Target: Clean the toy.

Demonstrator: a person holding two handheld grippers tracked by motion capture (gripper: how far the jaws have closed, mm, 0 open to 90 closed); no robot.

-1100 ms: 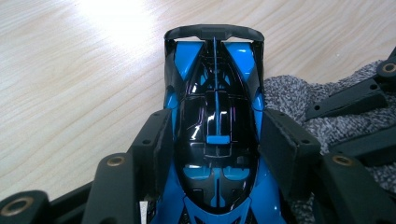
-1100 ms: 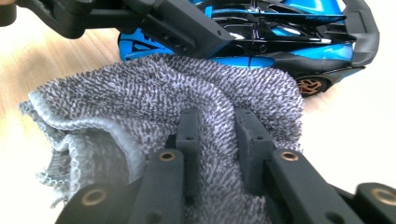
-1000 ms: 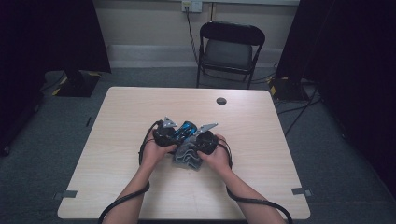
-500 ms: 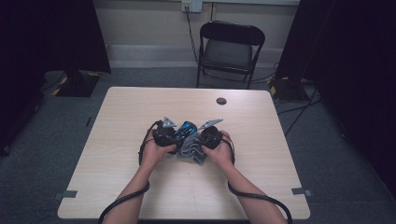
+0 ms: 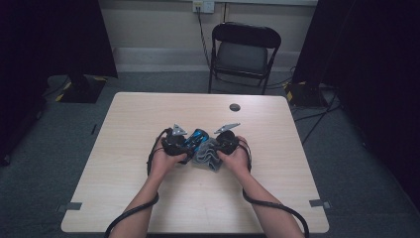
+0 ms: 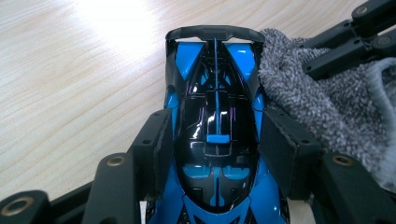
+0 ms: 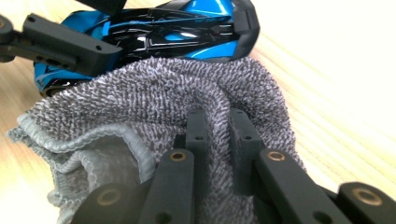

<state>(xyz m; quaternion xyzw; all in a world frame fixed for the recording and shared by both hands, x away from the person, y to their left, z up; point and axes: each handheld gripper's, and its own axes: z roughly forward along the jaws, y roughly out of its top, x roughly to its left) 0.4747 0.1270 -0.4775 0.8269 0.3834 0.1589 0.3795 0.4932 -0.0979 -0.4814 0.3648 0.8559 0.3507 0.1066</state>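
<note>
Left gripper (image 6: pixel 212 154): we clamp the blue toy car (image 6: pixel 215 116) at mid-table, steadying it. Right gripper (image 7: pixel 217 123): jaws closing, pinching a fold of grey cloth (image 7: pixel 154 93) against the car's right flank, apparently for wiping.

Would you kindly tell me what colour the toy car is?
Blue and glossy black; the toy car shows best in the left gripper view.

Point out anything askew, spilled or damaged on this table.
Nothing stands out. The left tongs clamp the blue toy car, the right tongs pinch the bunched grey cloth against it, and no damage shows.
</note>
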